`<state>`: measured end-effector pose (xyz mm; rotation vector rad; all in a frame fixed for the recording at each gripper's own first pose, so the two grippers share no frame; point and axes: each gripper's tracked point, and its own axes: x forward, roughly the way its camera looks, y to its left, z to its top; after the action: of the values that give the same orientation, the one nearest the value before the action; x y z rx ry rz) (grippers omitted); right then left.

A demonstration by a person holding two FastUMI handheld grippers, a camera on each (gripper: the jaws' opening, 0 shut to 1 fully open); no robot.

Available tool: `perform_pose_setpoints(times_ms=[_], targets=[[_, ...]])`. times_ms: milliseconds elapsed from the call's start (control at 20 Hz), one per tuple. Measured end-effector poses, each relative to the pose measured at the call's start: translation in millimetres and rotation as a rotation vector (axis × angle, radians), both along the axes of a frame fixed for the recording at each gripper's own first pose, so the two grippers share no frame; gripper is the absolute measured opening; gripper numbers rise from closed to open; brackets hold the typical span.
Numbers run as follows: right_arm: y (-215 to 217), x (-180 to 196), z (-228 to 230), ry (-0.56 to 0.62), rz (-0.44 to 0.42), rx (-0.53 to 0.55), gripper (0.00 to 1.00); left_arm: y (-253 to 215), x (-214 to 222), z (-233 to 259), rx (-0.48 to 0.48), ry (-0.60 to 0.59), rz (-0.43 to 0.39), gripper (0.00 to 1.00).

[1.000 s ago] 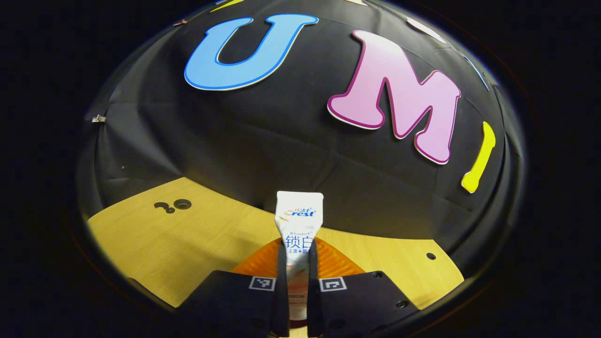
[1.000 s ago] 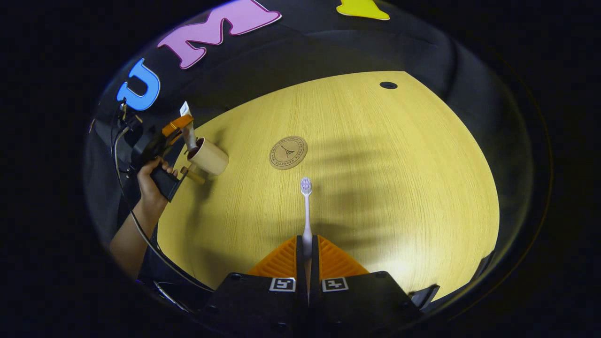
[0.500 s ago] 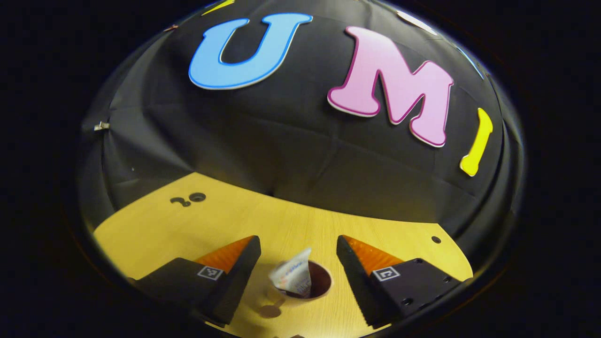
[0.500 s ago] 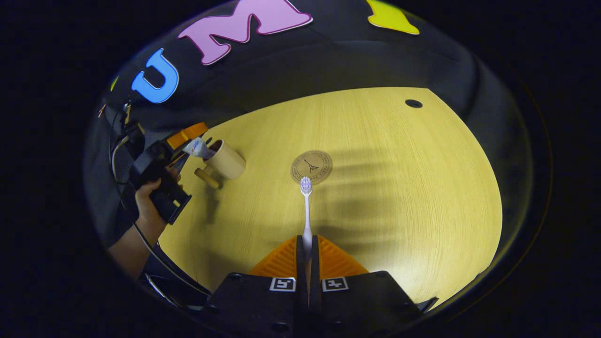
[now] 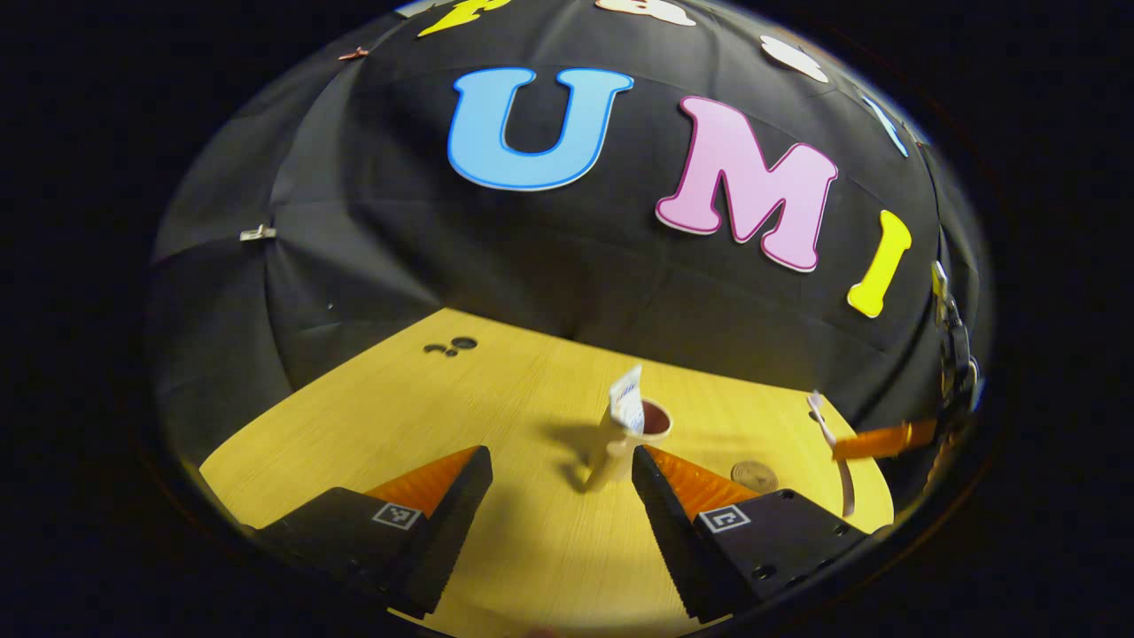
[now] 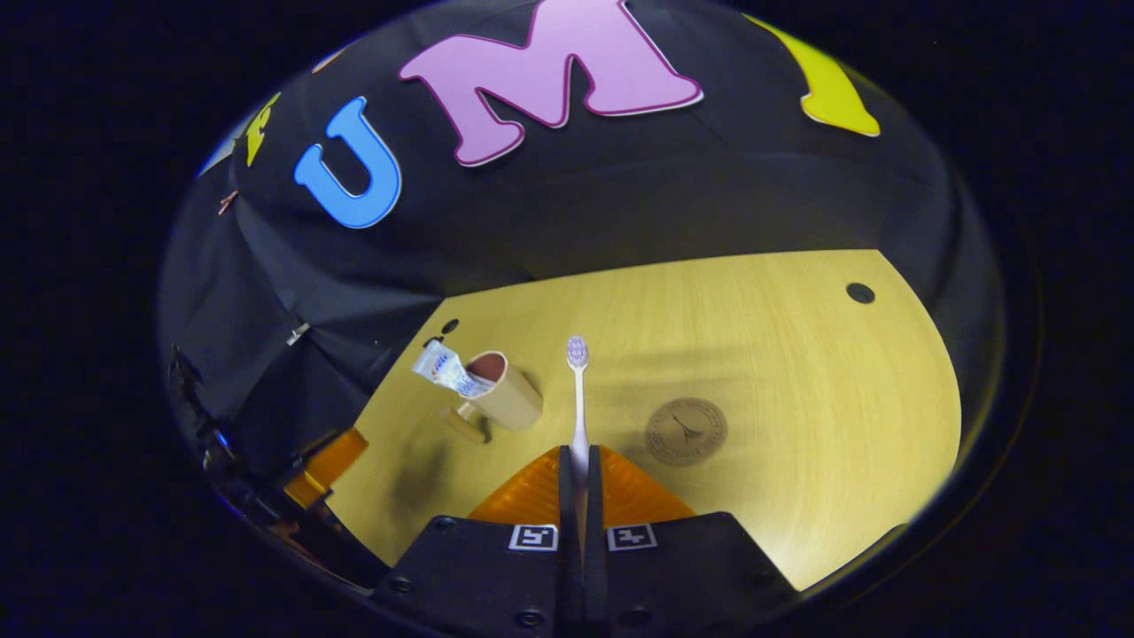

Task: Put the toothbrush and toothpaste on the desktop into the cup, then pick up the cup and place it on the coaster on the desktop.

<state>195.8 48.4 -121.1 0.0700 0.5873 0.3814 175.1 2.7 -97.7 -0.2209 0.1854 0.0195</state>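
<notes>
Left gripper view, left to right: small holes [image 5: 452,345] in the wooden desktop [image 5: 372,416] near the far-left edge; left gripper [image 5: 561,496] with fingers spread wide, nothing between them. Cup [image 5: 636,432] stands upright beyond the gap, its handle toward the camera, with the toothpaste [image 5: 626,400] leaning out of it. Coaster [image 5: 754,476] lies right of the cup, apart from it. Farther right, the other gripper with the toothbrush [image 5: 827,434] (blurred).

Right gripper view: cup [image 6: 507,399] at left, tan outside, dark inside, tube [image 6: 446,370] tilted over its left rim. Right gripper [image 6: 578,478] is clamped on the toothbrush [image 6: 578,399], bristle head pointing forward. Coaster [image 6: 686,431] at right, round and flat. Bare wood beyond it to the right edge; one hole [image 6: 859,292] near the far corner.
</notes>
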Motion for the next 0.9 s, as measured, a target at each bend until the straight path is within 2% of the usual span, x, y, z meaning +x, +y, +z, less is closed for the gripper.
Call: perform_pose_setpoints(times_ms=[200,550,900], targets=[[46,27,16,-0.079,0.085,0.003,0.06,11,-31,-29,-0.028,0.063,0.048,0.98],[120,73,39,-0.202,0.18,0.053,0.05,13,-44,-25,-0.058,0.021,0.11,0.98],[158,107,46,-0.319,0.197,0.115,0.05,13,-52,-33,-0.07,0.014,0.124,0.98]])
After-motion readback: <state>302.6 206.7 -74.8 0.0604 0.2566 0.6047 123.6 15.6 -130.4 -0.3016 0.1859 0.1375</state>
